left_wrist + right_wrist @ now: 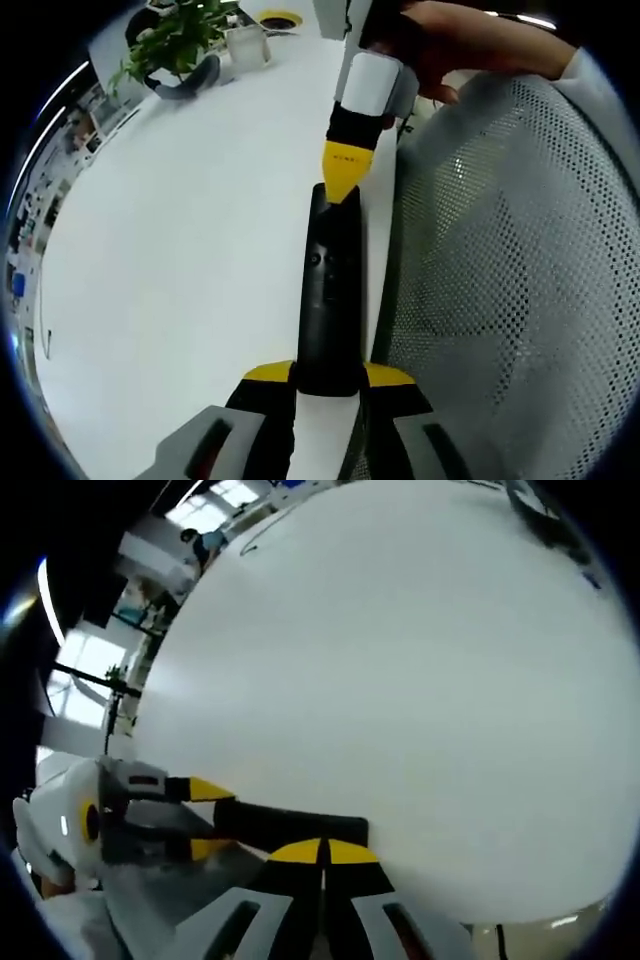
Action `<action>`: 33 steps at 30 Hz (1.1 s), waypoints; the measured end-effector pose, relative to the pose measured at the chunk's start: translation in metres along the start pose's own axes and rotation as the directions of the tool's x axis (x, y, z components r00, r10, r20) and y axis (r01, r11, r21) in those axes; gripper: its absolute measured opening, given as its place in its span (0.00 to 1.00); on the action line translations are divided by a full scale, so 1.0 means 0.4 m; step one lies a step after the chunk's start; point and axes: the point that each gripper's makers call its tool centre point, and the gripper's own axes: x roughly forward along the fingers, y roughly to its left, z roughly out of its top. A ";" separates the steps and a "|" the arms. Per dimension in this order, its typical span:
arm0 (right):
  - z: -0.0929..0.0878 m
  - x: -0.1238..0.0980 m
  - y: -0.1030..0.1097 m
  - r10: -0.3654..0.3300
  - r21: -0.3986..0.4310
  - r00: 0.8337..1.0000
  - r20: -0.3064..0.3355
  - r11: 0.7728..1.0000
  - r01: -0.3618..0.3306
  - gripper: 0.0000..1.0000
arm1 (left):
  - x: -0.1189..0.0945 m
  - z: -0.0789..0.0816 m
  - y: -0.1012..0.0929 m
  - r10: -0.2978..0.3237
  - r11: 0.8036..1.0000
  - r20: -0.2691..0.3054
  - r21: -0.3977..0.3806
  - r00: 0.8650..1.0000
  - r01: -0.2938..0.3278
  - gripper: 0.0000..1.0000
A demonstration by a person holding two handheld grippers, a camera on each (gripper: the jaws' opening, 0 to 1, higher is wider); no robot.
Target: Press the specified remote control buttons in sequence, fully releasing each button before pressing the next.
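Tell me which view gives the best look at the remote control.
The left gripper view: the remote control runs lengthwise up the frame, its button face visible, held in the left tongs. The right gripper view catches it side-on as a dark bar, buttons hidden.

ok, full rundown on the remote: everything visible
The remote is a slim black bar, matte plastic by the look, with small buttons on its upper face. It lies along the white table's edge. The left gripper clamps its near end; the right gripper's shut yellow tip touches its far end.
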 end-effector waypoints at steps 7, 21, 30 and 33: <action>0.009 -0.002 0.020 0.059 -0.006 0.998 0.028 0.998 -0.059 0.00 | 0.001 -0.001 -0.001 0.002 1.000 0.002 -0.004 1.000 -0.002 0.24; -0.006 0.015 0.021 0.040 -0.041 0.999 -0.006 0.998 -0.040 0.00 | 0.002 0.001 -0.002 0.003 1.000 0.003 -0.008 1.000 -0.003 0.24; -0.007 0.016 0.020 0.040 -0.048 0.999 -0.006 0.998 -0.040 0.00 | 0.001 0.001 -0.003 0.006 1.000 0.009 -0.013 1.000 -0.006 0.24; -0.007 0.017 0.021 0.042 -0.050 0.999 -0.006 0.998 -0.042 0.00 | 0.002 0.001 -0.003 0.005 1.000 0.009 -0.009 1.000 -0.005 0.24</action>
